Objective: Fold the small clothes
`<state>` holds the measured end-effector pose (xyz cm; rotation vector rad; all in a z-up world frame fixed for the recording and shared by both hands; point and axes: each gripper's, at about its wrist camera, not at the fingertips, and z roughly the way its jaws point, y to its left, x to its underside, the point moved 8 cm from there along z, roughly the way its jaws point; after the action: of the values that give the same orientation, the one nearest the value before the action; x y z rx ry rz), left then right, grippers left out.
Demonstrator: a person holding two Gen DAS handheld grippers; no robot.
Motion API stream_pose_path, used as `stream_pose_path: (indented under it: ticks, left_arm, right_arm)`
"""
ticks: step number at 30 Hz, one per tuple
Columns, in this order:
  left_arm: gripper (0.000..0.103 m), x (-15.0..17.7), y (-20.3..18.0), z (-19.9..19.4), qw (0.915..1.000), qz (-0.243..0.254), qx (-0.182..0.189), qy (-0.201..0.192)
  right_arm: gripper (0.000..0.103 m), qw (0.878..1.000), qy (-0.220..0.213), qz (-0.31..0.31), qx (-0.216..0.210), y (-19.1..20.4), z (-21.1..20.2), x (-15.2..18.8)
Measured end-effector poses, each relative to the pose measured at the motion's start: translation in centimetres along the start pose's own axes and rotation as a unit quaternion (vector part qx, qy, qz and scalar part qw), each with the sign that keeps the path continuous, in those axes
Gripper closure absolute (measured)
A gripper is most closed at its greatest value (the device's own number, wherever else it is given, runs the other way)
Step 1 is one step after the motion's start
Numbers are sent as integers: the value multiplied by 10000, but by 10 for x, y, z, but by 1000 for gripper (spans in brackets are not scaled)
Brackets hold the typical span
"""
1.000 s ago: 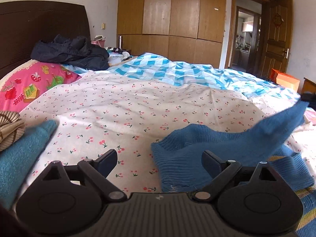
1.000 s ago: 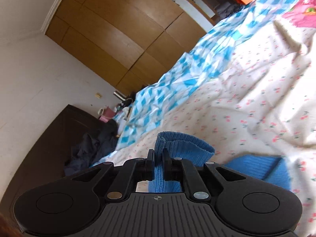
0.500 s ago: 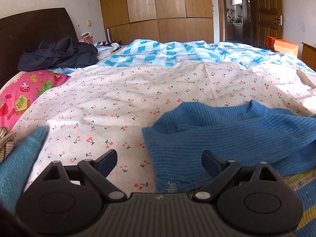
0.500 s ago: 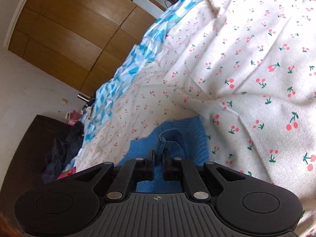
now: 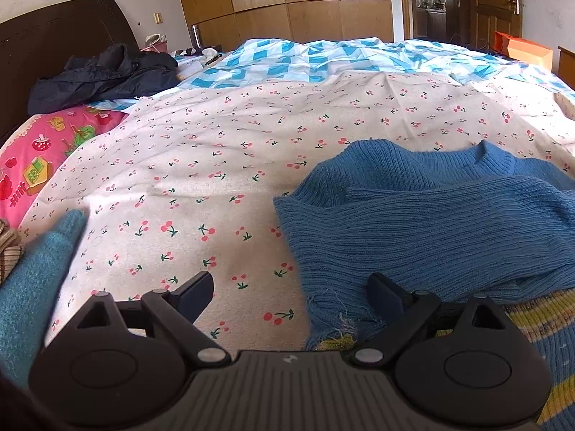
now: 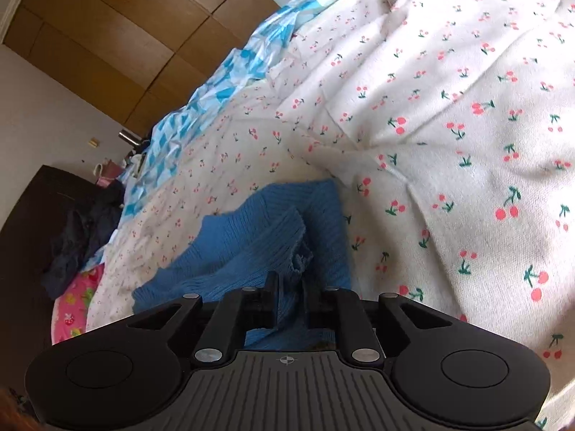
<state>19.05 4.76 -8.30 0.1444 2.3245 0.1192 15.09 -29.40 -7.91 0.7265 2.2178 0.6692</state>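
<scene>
Blue sweater (image 5: 431,222), frame centre-right — one sleeve laid across; body fold pending. Right tongs (image 6: 289,280) pinched its cuff; left tongs (image 5: 289,289) gaped, empty.

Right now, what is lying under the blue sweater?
Under the blue sweater lies the cherry sheet, and at its near edge a yellow striped knit shows. How far that knit goes under it is hidden.

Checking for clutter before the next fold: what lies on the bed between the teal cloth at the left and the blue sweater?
Only bare cherry-print sheet separates the teal cloth from the blue sweater; the left wrist view shows it.
</scene>
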Motion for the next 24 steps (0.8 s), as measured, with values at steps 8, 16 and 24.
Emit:
stream_pose_path:
  ticks: [8,16,24]
  left_arm:
    - [6,-7,3,-10,9997,-106,69,-194]
    - [6,7,7,-2,9997,-244,58,-31]
    - [6,2,9,-12,9999,-20,-35,-115]
  right_arm:
    - [94,9988,62,-165,-459,43,11,-24]
    - [95,9986,-182,-405,-282,24,-14,-12]
    - [91,9994,-33,-225,247,-7,-1,2]
